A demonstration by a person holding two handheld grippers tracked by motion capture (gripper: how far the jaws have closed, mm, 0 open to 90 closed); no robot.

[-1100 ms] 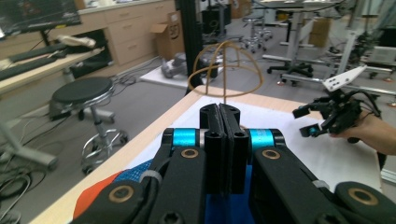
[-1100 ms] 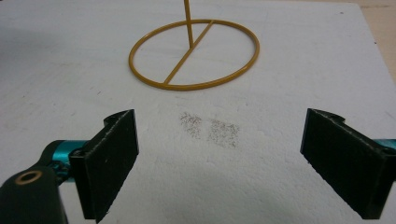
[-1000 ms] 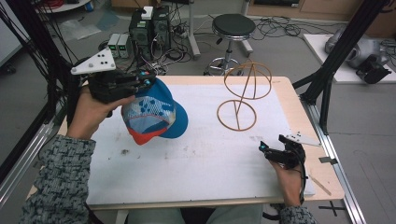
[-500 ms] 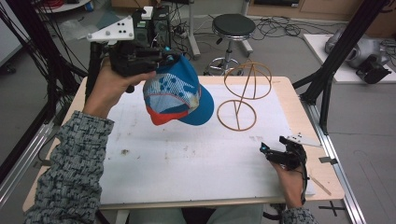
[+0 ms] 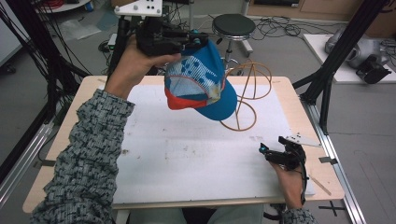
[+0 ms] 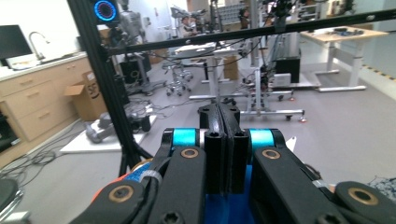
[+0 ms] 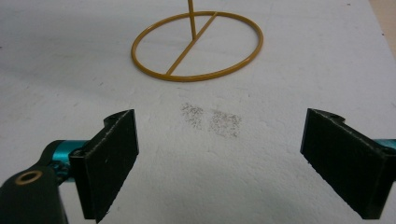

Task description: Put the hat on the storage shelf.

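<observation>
While the left claw (image 5: 204, 39) clamped the blue cap (image 5: 205, 86) aloft beside the wire stand (image 5: 246, 95), its jaws stood pressed together. Near the desk's (image 5: 299, 107) front edge, the right claw (image 5: 264, 150) rested wide open, empty.

I'm working in a lab. Around my table (image 5: 299, 107) stand black frame posts (image 6: 105, 88), loose cables (image 5: 280, 30) cover the floor, and more benches (image 6: 336, 35) fill the room.
</observation>
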